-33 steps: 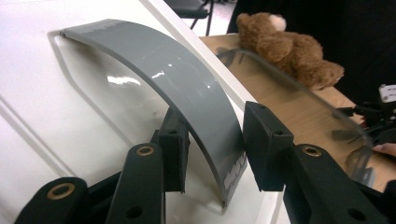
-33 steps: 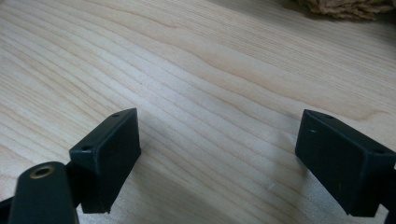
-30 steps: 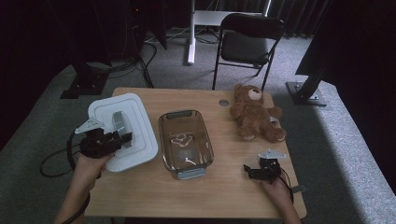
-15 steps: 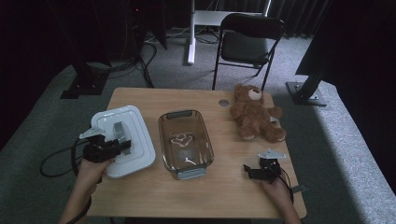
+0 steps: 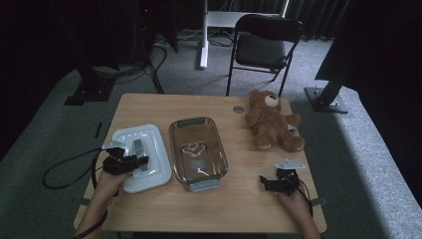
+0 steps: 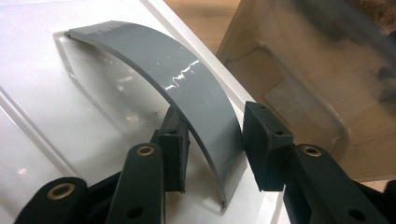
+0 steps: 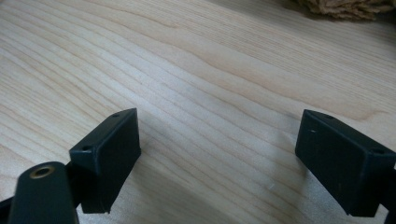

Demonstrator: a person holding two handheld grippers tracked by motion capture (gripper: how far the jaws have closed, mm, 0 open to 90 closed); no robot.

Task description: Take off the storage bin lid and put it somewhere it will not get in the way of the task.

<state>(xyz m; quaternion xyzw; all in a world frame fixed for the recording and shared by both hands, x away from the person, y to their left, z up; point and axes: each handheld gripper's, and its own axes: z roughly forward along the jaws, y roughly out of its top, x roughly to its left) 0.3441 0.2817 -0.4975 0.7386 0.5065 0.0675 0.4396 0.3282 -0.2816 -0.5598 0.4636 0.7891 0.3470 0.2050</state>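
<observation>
The white lid (image 5: 144, 159) lies flat at the lower left of the high view, on the desk (image 5: 239, 209), just beside the left wall of the clear glass baking dish (image 5: 197, 153). Its grey arched handle (image 6: 187, 107) runs from the upper left of the left gripper view down to the bottom centre, and I have my left tongs (image 6: 217, 144) around the near end of that handle: one pad sits against its left face, while the other pad stands just off its right edge, so I read this as a narrow grip on the handle, though I cannot tell whether the right pad truly presses. In the same view the glass dish fills the upper right, its rim close to the lid's edge. In the high view my left hand (image 5: 110, 180) comes in from the bottom left with a black cable looping off to the left. My right tongs (image 7: 219, 163) rest low over bare wood at the lower right of the desk, jaws spread wide with nothing between them. A brown teddy bear (image 5: 271, 122) lies at the upper right of the desk, well apart from the dish, and a dark folding chair (image 5: 266, 45) stands beyond the far edge.
</observation>
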